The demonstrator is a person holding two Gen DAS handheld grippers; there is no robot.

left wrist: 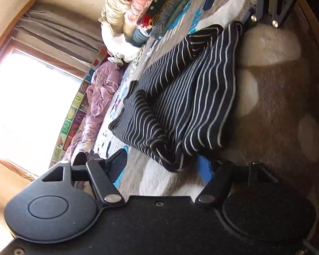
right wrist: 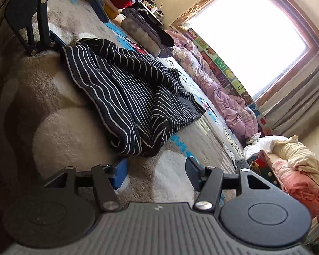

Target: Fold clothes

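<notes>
A shaggy beige-and-white rug [right wrist: 63, 127] carries the folded black white-striped garment [right wrist: 125, 97], between both released grippers [left wrist: 161, 167] [right wrist: 157, 172]. Crumpled pink bedding [right wrist: 229, 106] lies beyond. Only the right view shows the grey rolled blanket [right wrist: 142, 29].

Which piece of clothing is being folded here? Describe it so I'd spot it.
Start at the bright window, then come down onto the fluffy beige rug. The garment lies there, partly folded: black with thin white stripes, unlike the pink and cream piles along the wall.
</notes>
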